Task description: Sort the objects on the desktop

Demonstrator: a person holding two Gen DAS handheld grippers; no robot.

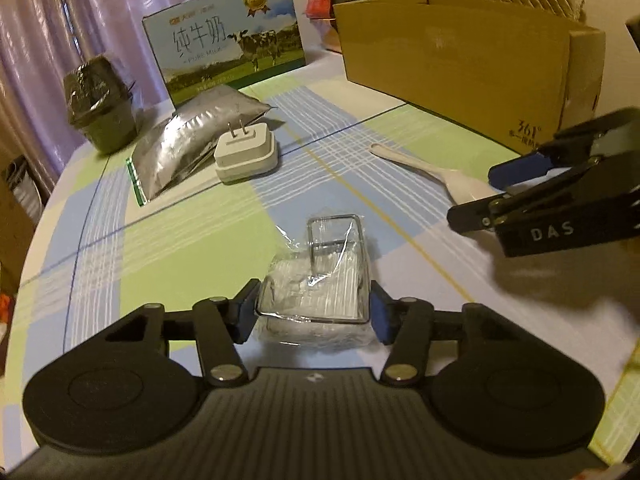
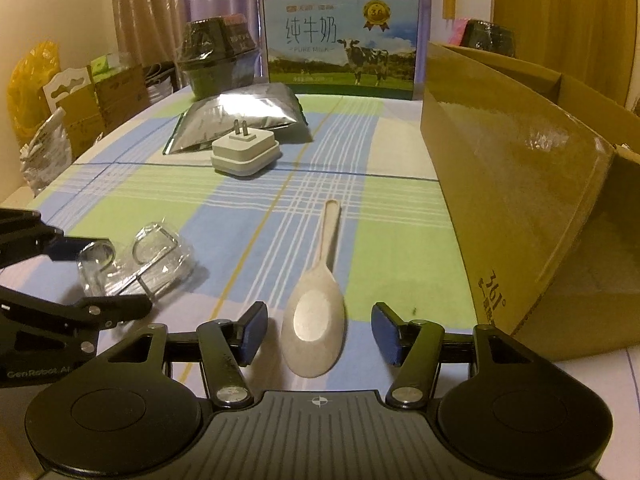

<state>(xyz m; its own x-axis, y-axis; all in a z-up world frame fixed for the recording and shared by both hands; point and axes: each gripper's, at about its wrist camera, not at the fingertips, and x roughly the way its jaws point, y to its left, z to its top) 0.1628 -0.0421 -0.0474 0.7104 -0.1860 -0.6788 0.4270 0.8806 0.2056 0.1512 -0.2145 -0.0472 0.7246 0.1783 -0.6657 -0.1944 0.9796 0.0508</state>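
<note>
- We see our left claw (image 1: 314, 312) clenched on a clear plastic packet (image 1: 320, 280) with a wire hook inside; both blue pads press its sides, and the packet rests low on the checked surface (image 1: 192, 248).
- Taking the white spoon (image 2: 316, 320) as our landmark: our right claw (image 2: 320, 330) stands released around its bowl, one pad on each side, neither pad touching it. The spoon lies flat, its handle pointing away from us.
- In the right wrist view the packet (image 2: 136, 260) sits left of the spoon, well apart from it, with the left claw (image 2: 106, 276) closed on it.
- Just right of the spoon stands a large open cardboard box (image 2: 520, 184), its near wall close to the spoon's bowl.
- Beyond the spoon's handle tip, some way off, a white plug adapter (image 2: 244, 152) rests with its two prongs up.
- Behind the adapter and touching it lies a silver foil pouch (image 2: 244, 114).
- Farther back from the spoon stands a milk carton box (image 2: 340, 46) with a cow printed on it, and left of that a dark wrapped tub (image 2: 216, 56).
- In the left wrist view the right claw (image 1: 494, 196) hangs open over the spoon's (image 1: 424, 172) bowl end.
</note>
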